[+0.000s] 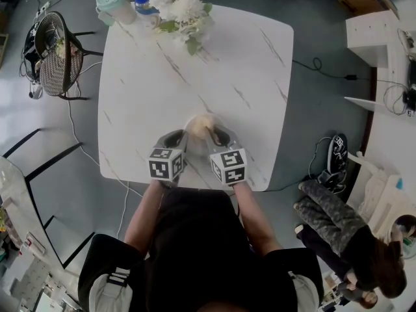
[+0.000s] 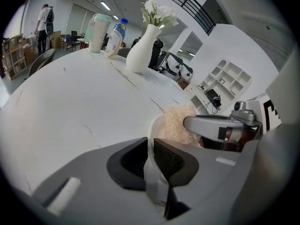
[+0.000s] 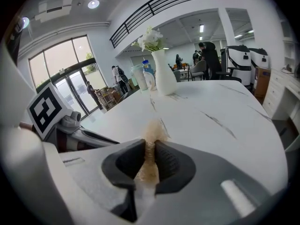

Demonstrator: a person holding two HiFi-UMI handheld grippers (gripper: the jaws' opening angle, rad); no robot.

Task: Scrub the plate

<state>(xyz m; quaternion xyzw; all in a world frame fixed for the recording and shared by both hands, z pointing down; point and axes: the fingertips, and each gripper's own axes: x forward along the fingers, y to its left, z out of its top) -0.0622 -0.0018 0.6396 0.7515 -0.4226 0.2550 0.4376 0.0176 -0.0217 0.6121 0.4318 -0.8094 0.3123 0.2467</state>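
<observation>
- Left gripper [image 1: 175, 139], lower centre of the head view: jaws narrow, pinching the rim of the white plate [image 2: 154, 179].
- Right gripper [image 1: 220, 137], just right of it: jaws clamped on a beige scrub pad [image 3: 150, 142], which rests against the plate.
- Flower vase [image 1: 179, 5] at the top edge of the marble table [image 1: 227, 64].

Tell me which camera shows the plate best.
The left gripper view: the plate has its rim clamped between the left gripper's jaws, with the scrubbing pad at its face. In the head view it barely shows, white on the white table. The right gripper view shows only the pad clearly.
</observation>
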